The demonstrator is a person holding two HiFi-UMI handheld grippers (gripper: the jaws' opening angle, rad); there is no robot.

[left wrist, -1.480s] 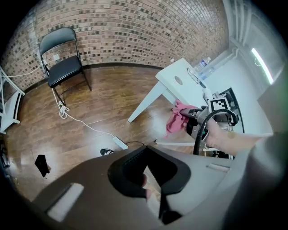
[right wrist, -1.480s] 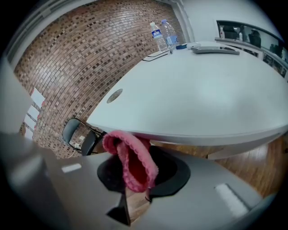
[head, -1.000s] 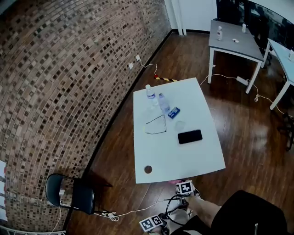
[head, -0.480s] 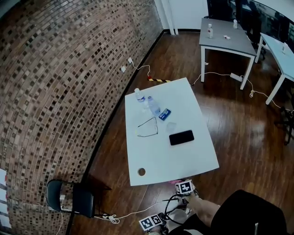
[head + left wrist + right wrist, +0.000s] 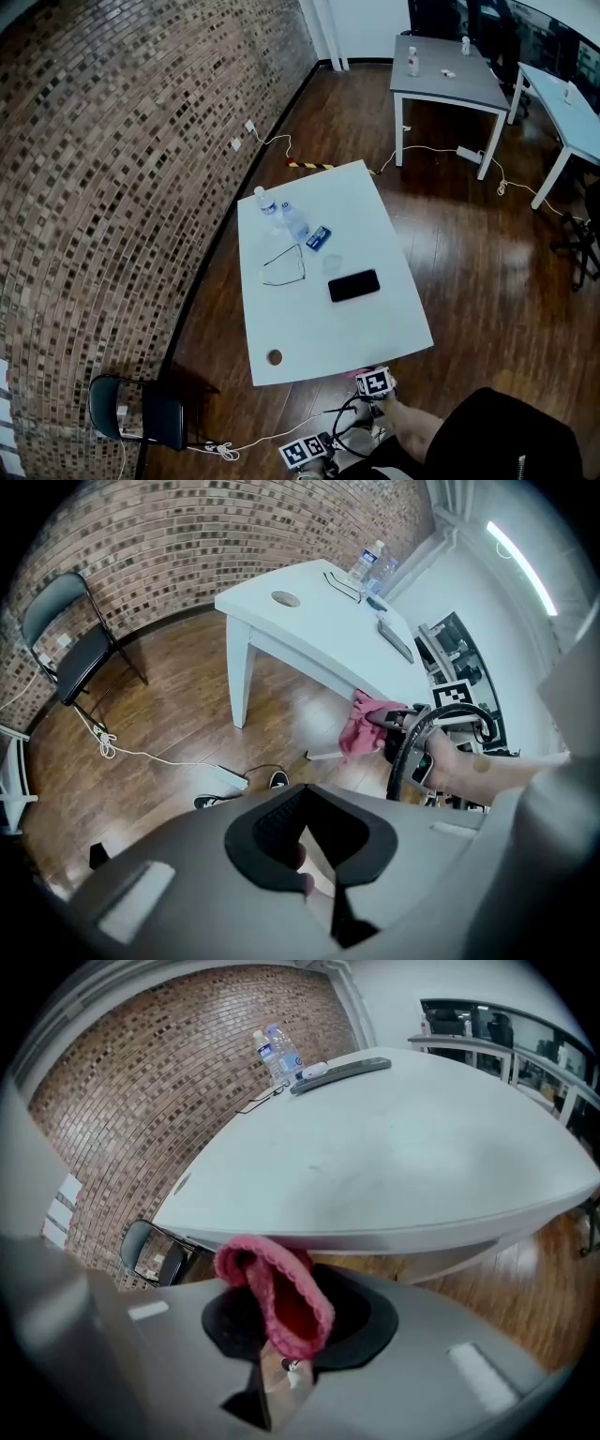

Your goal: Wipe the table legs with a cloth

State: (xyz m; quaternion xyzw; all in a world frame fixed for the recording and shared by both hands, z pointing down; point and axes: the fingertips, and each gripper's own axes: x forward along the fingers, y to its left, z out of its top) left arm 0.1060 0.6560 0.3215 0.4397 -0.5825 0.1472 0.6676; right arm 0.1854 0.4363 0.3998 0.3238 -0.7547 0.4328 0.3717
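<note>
The left gripper (image 5: 314,855) fills the lower frame with its grey body, jaws together and nothing between them. At centre right, a hand (image 5: 461,766) holds the right gripper (image 5: 377,717), clamped on a pink cloth (image 5: 359,731) by the white table (image 5: 309,621) edge. A black chair (image 5: 80,653) stands at upper left.

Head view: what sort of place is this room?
Probably an office or workroom: a white table carrying bottles and a phone, more desks at the back, a brick wall and a wooden floor.
</note>
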